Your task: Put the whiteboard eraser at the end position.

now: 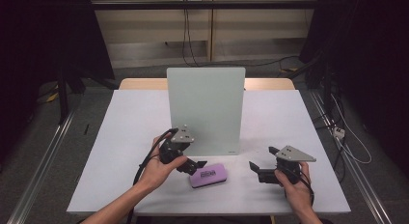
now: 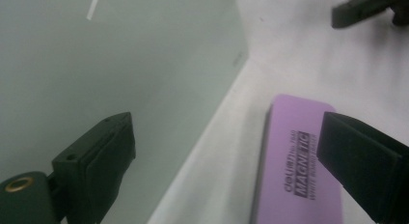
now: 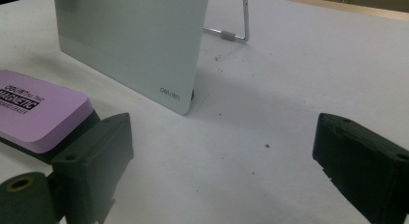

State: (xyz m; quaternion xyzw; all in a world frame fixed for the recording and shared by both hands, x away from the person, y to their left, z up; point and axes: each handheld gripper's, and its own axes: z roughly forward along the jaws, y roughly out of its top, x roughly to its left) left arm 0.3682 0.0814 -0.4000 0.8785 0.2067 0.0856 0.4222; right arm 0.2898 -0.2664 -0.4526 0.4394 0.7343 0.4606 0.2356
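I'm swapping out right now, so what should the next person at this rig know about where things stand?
Left gripper: open, nothing between its fingers, poised just above the left end of the purple eraser.
Right gripper: open and empty, held over the table to the eraser's right.
The eraser lies flat on the table, label up, just in front of the upright whiteboard, apart from it.
The board's face looks clean.
Done: eraser set down. Left: judging by this, probably little beyond drawing the left gripper clear, unless more wiping is wanted.
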